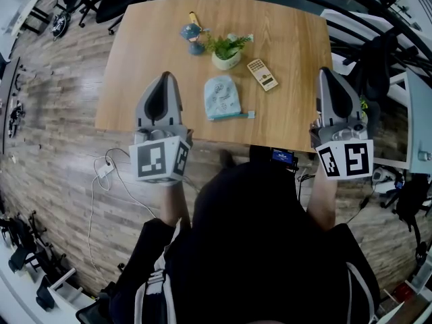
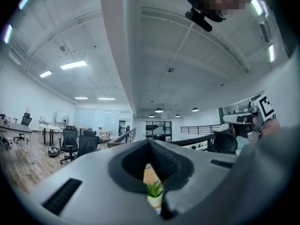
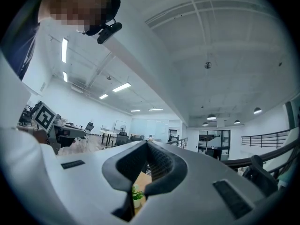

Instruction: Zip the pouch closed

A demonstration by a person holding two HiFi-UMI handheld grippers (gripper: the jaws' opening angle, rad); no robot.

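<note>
- Looking down in the head view, the light wooden table with rounded corners [image 1: 297, 39] carries the pale blue fabric pouch [image 1: 222, 98]. It lies flat near the front edge, between the two grippers, and neither one touches it.
- Behind the pouch stand a small green plant in a white pot [image 1: 227, 51], a blue figurine [image 1: 193, 36] and a beige flat device with rows of buttons [image 1: 262, 74] (all well apart from both grippers).
- The left gripper [image 1: 165, 79] is above the table's left front corner and the right gripper [image 1: 327, 74] is at its right edge. Both point away from the person.
- In the left gripper view, the grey jaws are pressed together at the tips, with nothing between them. The plant shows through the gap behind the tips.
- In the right gripper view, the jaws also meet at the tips and pinch nothing. The same plant shows through the gap behind them.
</note>
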